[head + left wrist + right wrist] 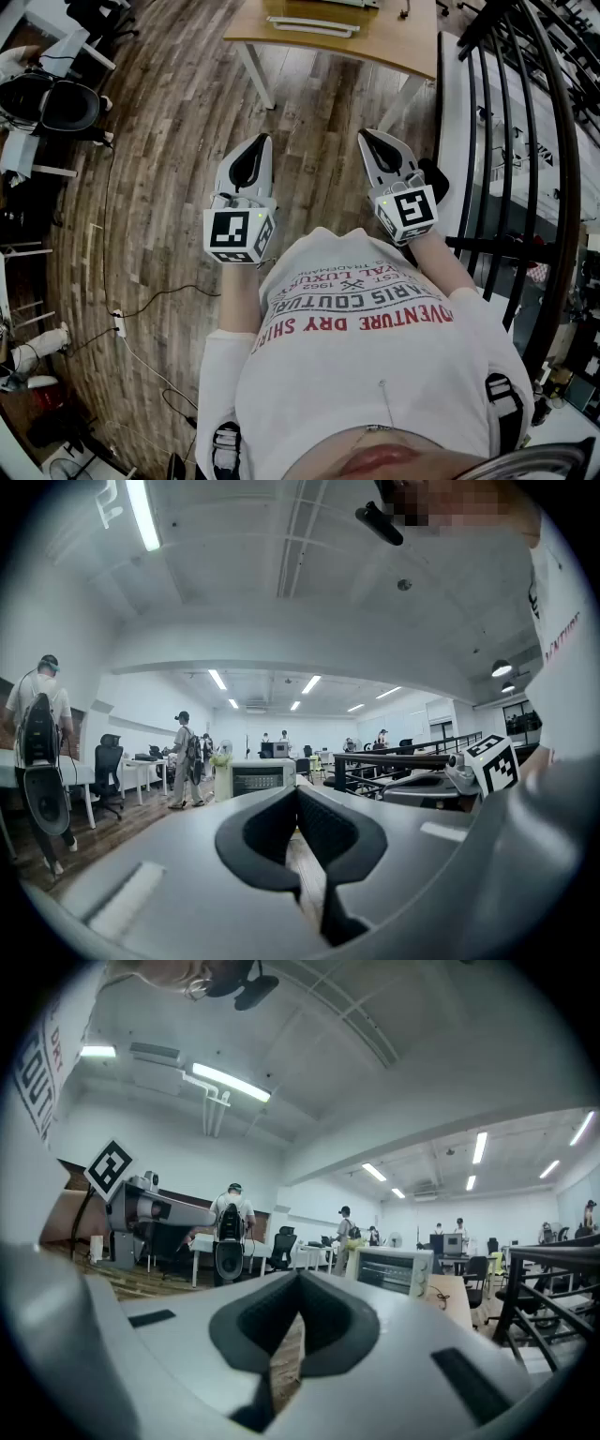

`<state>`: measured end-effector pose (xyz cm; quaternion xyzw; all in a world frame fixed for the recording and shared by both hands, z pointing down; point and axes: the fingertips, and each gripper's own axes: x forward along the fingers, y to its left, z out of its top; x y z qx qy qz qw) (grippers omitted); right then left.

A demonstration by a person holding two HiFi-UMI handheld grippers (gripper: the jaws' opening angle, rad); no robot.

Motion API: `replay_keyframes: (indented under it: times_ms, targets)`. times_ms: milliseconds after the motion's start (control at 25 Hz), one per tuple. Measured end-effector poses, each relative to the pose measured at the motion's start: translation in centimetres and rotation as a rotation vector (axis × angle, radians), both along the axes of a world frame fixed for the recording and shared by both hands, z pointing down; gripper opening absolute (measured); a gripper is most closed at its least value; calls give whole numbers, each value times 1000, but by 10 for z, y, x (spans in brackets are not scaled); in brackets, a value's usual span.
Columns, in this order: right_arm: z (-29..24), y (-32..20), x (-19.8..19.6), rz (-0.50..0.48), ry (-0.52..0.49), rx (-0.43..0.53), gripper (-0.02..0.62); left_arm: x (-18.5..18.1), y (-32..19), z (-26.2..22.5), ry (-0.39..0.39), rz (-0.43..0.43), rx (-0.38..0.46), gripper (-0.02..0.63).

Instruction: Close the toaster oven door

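Nearest the camera, low in the head view, was the person's white cotton T-shirt [366,375] w/ red and grey print. Just above it, both hands held their tools level, side by side. The left claw [261,142], white moulded plastic w/ black ribbed rubber pads, was closed tip to tip w/ nothing btwn the pads. The right claw [370,139], same build, was likewise pinched together and empty. Each carried a white marker cube [239,234] w/ black squares at its rear.

Under them ran the brown wood-plank floor [178,141], matt, w/ visible grain. A black metal railing [525,169] of round bars curved down the right edge.

At top centre stood the light wood-topped bench [394,47] on white legs. On it sat the cream-white boxy metal toaster oven [394,1271], centre-right in the right gripper view, w/ a dark front and knobs on its right side. It was well apart from both claws. At the head view's top edge a white bar handle [314,26] jutted toward the person, so the door [319,11] prob. lay folded down. The gripper views were too small to confirm.

Judged step: approach, no contact yet. The next move would call for going fwd to the bench, getting a closed claw under the handle and swinging the door up on its hinge till it seats.

Farthest off, a few people [185,757] stood in a white, strip-lit office.
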<state>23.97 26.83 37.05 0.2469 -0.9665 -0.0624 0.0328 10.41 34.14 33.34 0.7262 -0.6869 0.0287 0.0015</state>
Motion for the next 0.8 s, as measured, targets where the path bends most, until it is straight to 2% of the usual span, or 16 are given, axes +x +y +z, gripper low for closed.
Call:
replay_keyframes:
  times_ms: [360,600,640,680,720,800]
  targets:
    - [6,7,-11,5,9,-9,5,-8,6,10,22,6,-6,12]
    - [6,7,-15,-2,2,-29,5,-13,7,19,68,5,-21,14]
    - [6,7,-16,1,4,-31,5,-14,6,23,76,12,-36,54]
    - [7,7,-19,4,5,-34,5,-15,6,27,80,19,-54,128]
    - [8,8,-22,4,6,-38,5,-18,7,31,78,20,-71,158]
    - [13,10,-29,-6,11,-47,5,-24,9,38,71,7,-91,158]
